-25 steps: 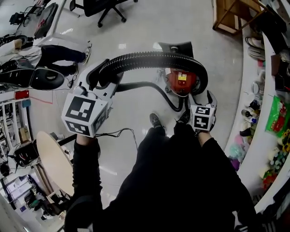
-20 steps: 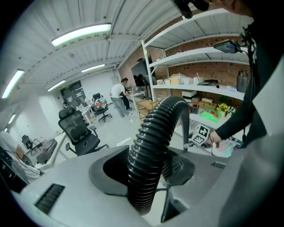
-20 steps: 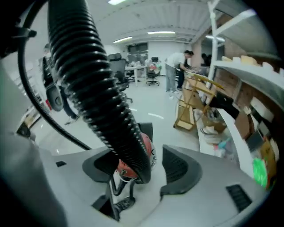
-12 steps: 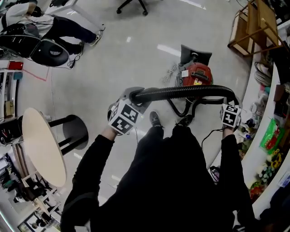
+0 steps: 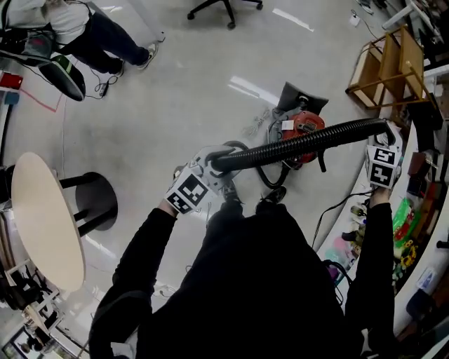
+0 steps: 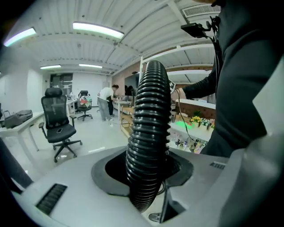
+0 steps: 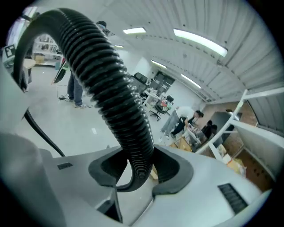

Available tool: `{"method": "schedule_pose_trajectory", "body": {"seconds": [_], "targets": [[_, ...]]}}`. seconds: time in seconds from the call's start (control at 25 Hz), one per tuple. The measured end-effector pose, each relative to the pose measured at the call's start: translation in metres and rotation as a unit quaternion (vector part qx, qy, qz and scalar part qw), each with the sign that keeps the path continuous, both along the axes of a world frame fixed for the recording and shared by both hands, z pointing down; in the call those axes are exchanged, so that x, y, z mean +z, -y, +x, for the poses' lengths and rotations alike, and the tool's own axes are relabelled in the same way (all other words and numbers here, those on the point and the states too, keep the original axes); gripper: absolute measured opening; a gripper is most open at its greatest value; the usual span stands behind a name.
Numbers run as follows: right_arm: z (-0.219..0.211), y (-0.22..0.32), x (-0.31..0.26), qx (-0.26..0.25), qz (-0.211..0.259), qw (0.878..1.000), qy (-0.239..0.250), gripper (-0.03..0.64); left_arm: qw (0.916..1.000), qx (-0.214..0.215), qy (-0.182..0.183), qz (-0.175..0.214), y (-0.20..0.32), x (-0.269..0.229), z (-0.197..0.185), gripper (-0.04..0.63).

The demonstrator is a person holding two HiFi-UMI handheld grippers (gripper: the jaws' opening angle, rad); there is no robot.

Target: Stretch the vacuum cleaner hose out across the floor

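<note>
Head view: one black ribbed hose (image 5: 302,144) runs in a single, nearly straight span in the air between the two grippers, above the pale floor (image 5: 161,105). The left gripper (image 5: 208,165) has one end, the right gripper (image 5: 385,139) the other. One red vacuum cleaner (image 5: 303,125) sits on the floor just behind the span. To the left stand one round table (image 5: 42,217) and one dark stool (image 5: 95,203), well apart from the hose. To the right, a wooden rack (image 5: 393,66) and a cluttered counter edge (image 5: 414,210) crowd close beside the right gripper. The floor ahead is open up to one office chair (image 5: 224,7) and one person (image 5: 91,31).

Left gripper view: the jaws of the left gripper (image 6: 146,177) are closing on the hose (image 6: 148,146), which sits in their dark notch and rises straight away. Two office chairs (image 6: 60,128) stand across open floor.

Right gripper view: the right gripper (image 7: 135,170) pinches the hose (image 7: 115,102) in its notch. The hose arcs off up and left over bare floor.
</note>
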State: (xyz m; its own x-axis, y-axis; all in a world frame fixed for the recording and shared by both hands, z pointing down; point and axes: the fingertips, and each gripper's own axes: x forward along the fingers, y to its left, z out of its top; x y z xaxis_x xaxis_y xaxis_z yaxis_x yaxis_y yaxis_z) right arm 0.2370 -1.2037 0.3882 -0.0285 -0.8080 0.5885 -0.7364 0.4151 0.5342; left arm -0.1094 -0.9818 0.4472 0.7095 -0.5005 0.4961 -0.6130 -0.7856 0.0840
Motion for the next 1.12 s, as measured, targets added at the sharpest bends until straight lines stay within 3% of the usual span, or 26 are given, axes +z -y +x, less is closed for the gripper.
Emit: {"method": "schedule_pose_trajectory", "body": {"seconds": [0.24,0.48,0.6,0.68,0.8,0.88,0.92,1.0,1.12], "targets": [[-0.145,0.054,-0.059,-0.126,0.050,0.990,-0.036,0.186,0.9956,-0.074,-0.058,-0.005,-0.033,-0.018,-0.069,0.172],[-0.274,0.071,-0.060,-0.189,0.052,0.981,-0.014,0.186,0.9961,-0.054,-0.066,-0.018,-0.094,-0.016,-0.085,0.172],[-0.324,0.070,-0.051,-0.213,0.040,0.976,-0.002,0.186,0.9921,-0.083,-0.091,-0.023,-0.106,-0.013,-0.092,0.166],[-0.345,0.073,-0.030,-0.215,0.024,0.976,-0.027,0.186,0.9886,-0.102,-0.107,-0.028,-0.110,-0.011,-0.096,0.164],[-0.361,0.070,0.003,-0.215,0.028,0.967,-0.136,0.267,0.9839,-0.113,-0.133,-0.039,-0.111,-0.012,-0.099,0.161],[-0.374,0.059,0.013,-0.232,0.047,0.955,-0.181,0.276,0.9750,-0.126,-0.175,-0.052,-0.109,-0.016,-0.103,0.158],[-0.383,0.053,0.013,-0.241,0.053,0.952,-0.181,0.278,0.9673,-0.140,-0.203,-0.061,-0.106,-0.018,-0.107,0.158],[-0.401,0.042,0.009,-0.247,0.051,0.958,-0.138,0.278,0.9491,-0.174,-0.251,-0.076,-0.099,-0.022,-0.119,0.160],[-0.409,0.017,0.009,-0.232,0.004,0.972,-0.025,0.276,0.9287,-0.228,-0.277,-0.094,-0.095,-0.009,-0.143,0.160]]}}
